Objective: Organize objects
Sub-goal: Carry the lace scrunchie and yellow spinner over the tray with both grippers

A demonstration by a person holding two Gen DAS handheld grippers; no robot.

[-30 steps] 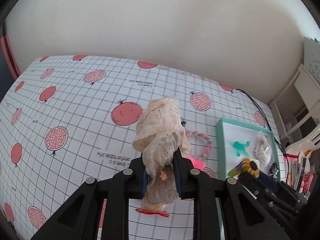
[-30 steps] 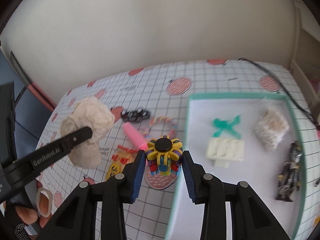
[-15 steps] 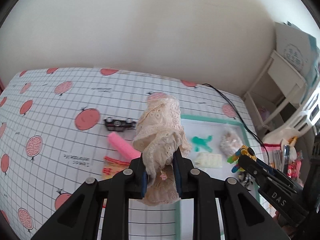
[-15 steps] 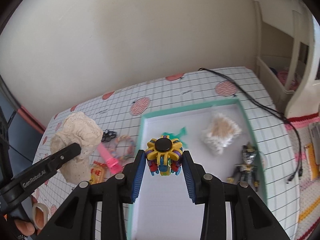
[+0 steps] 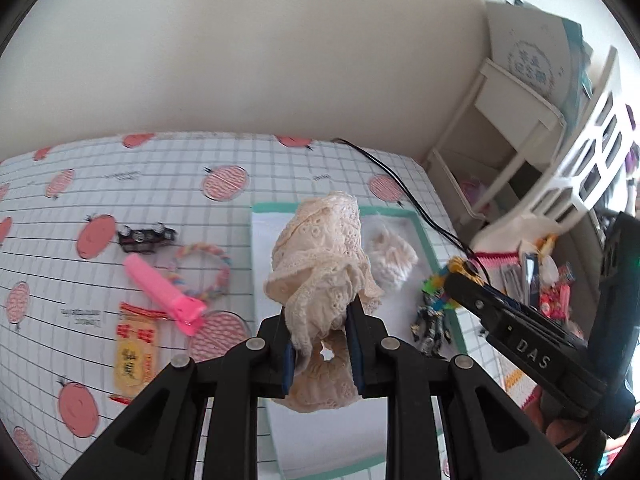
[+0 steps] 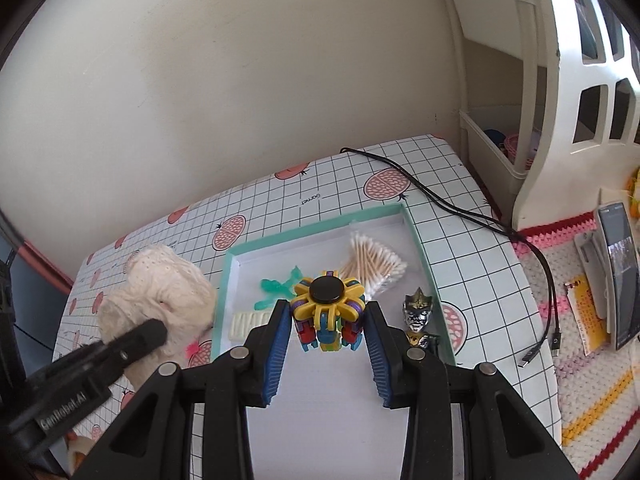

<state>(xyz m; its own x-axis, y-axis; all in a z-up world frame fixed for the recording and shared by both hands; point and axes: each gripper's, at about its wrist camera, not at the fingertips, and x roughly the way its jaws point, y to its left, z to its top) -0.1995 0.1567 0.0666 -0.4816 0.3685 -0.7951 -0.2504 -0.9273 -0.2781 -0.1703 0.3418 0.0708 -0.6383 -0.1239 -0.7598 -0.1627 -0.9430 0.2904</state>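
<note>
My left gripper is shut on a cream lace scrunchie, held in the air over the left part of a white tray with a teal rim. My right gripper is shut on a colourful spinner toy above the same tray. Inside the tray lie a bag of cotton swabs, a green figure, a cream clip and a silver-masked figurine. From the right wrist view the scrunchie hangs left of the tray.
On the pomegranate-print tablecloth left of the tray lie a pink clip, a braided ring, a black hair clip and a yellow charm. A black cable crosses the right side. White shelves stand at right.
Both grippers have swung right with their loads: the scrunchie now hangs over the tray instead of the tablecloth, and the spinner toy has gone from the tray's left edge to over its middle.
</note>
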